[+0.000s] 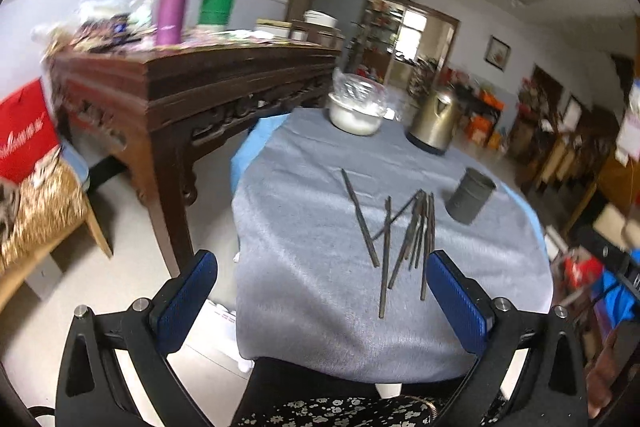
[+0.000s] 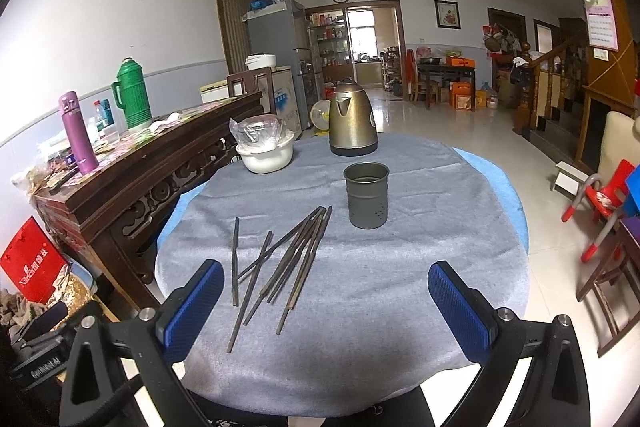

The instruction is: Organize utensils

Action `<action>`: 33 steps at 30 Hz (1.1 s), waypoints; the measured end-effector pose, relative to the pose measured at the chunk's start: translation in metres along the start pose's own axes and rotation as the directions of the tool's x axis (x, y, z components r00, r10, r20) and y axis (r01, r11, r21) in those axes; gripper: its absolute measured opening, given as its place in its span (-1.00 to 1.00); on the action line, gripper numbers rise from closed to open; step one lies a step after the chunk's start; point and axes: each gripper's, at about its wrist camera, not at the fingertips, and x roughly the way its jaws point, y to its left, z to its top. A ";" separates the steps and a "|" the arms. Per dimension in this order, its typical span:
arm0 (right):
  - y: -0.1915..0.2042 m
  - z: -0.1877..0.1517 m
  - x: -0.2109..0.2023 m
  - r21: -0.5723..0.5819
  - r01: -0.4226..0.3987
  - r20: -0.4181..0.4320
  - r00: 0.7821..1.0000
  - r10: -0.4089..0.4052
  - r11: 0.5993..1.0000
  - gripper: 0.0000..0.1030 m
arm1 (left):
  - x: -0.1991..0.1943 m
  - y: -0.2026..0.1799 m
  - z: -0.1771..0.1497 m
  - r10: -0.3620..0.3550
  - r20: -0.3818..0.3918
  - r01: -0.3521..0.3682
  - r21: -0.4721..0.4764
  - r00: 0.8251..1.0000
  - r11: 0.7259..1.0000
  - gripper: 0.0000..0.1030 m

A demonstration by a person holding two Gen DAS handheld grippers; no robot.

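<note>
Several dark chopsticks (image 1: 404, 235) lie loose in a fanned pile on the grey cloth of the round table (image 1: 312, 291); in the right wrist view the pile (image 2: 280, 263) sits left of centre. A grey metal utensil holder (image 2: 367, 195) stands upright and looks empty, just right of and behind the pile; it also shows in the left wrist view (image 1: 470, 195). My left gripper (image 1: 320, 301) is open and empty, above the table's near edge. My right gripper (image 2: 326, 307) is open and empty, short of the chopsticks.
A brass kettle (image 2: 353, 121) and a white bowl with a plastic-covered bowl on it (image 2: 265, 147) stand at the table's far side. A dark wooden sideboard (image 2: 140, 175) with a purple flask and green thermos runs along the left. Red child chair (image 2: 600, 203) at right.
</note>
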 end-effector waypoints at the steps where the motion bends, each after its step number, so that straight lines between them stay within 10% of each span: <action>1: 0.000 0.000 0.001 0.000 -0.001 -0.002 1.000 0.001 1.000 1.00 | 0.001 0.002 0.000 0.011 -0.003 -0.011 -0.012 1.000 1.000 1.00; 13: -0.019 0.012 0.050 0.102 -0.080 -0.119 0.989 0.092 0.992 1.00 | 0.053 -0.023 0.032 0.041 -0.098 -0.029 0.126 0.994 0.992 1.00; 23: -0.039 0.043 0.150 0.237 -0.214 -0.272 0.922 0.276 0.948 0.76 | 0.169 -0.020 0.089 0.078 -0.253 -0.039 0.158 0.964 0.987 0.99; 29: -0.032 0.043 0.227 0.287 -0.232 -0.371 0.868 0.331 0.930 -0.24 | 0.240 -0.022 0.107 0.033 -0.379 0.021 0.138 0.925 0.990 0.24; 33: -0.026 0.043 0.268 0.268 -0.170 -0.399 0.877 0.269 0.948 -0.31 | 0.280 -0.031 0.117 -0.003 -0.432 0.068 0.134 0.902 0.989 -0.16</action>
